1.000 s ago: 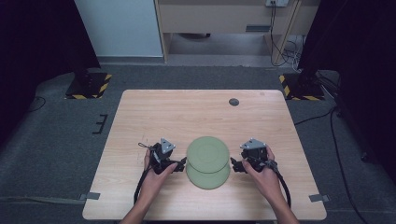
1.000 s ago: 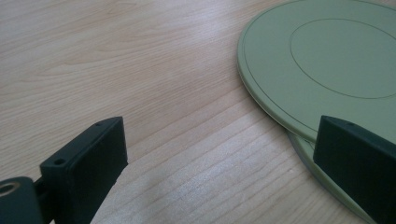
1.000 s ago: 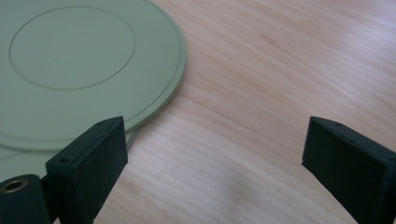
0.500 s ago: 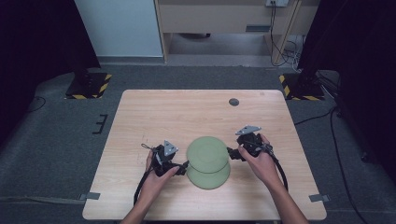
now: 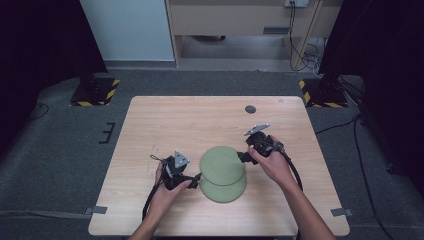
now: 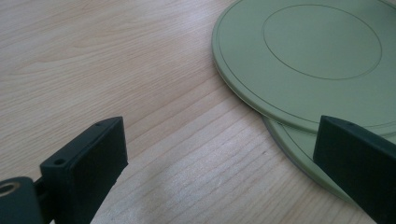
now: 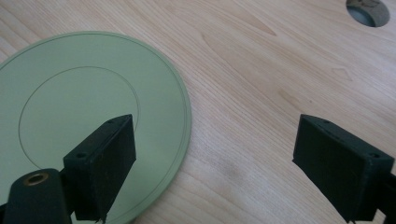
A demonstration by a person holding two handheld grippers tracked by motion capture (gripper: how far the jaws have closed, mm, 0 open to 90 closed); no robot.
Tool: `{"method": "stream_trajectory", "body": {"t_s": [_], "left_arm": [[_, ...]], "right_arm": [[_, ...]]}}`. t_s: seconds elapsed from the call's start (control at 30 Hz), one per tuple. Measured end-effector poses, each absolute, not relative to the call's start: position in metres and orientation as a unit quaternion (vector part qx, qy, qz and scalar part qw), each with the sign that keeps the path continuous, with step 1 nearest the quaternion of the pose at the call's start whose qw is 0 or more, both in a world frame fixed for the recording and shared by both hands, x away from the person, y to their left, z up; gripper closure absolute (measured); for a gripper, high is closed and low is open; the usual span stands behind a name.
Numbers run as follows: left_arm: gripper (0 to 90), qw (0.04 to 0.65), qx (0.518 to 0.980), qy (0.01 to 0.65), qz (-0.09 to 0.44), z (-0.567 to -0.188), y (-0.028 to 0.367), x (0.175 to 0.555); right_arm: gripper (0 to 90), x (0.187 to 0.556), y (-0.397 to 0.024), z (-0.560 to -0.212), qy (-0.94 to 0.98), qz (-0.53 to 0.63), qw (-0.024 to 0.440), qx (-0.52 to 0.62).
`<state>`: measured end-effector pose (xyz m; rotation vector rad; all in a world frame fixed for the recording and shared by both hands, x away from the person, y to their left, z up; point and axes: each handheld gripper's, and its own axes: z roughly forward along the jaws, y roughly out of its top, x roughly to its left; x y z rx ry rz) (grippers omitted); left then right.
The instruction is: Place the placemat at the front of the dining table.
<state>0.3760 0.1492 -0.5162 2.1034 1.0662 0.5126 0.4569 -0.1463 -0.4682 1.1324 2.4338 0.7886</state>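
Plates: two green plates on the wooden counter [image 5: 150, 130], upper plate [image 5: 222, 165] shifted off the lower plate [image 5: 222, 191]. Left hand-held gripper [image 5: 196, 176] released, jaws wide, one jaw over the lower plate's edge. Right hand-held gripper [image 5: 241, 157] released at the upper plate's rim, jaws just closing slightly, nothing clamped. Farther off, round hole [image 5: 250, 109] in the counter.

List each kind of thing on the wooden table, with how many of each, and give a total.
Green plates: 2, the upper plate lying offset on the lower plate
Handheld grippers: 2, the left gripper and the right gripper
Total: 4
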Motion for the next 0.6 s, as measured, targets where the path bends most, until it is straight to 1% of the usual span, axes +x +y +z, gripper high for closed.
{"method": "stream_trajectory", "body": {"t_s": [0.37,0.5,0.6], "left_arm": [[2.2,0.357,0.813,0.415,0.199,-0.516,0.149,0.377],[2.1,0.356,0.815,0.413,0.197,-0.517,0.148,0.376],[2.2,0.356,0.816,0.412,0.196,-0.517,0.147,0.376]], "right_arm": [[13.1,0.473,-0.135,-0.466,0.863,0.270,0.154,0.399],[17.1,0.477,-0.130,-0.466,0.864,0.272,0.151,0.396],[22.4,0.480,-0.128,-0.469,0.865,0.273,0.145,0.395]]}}
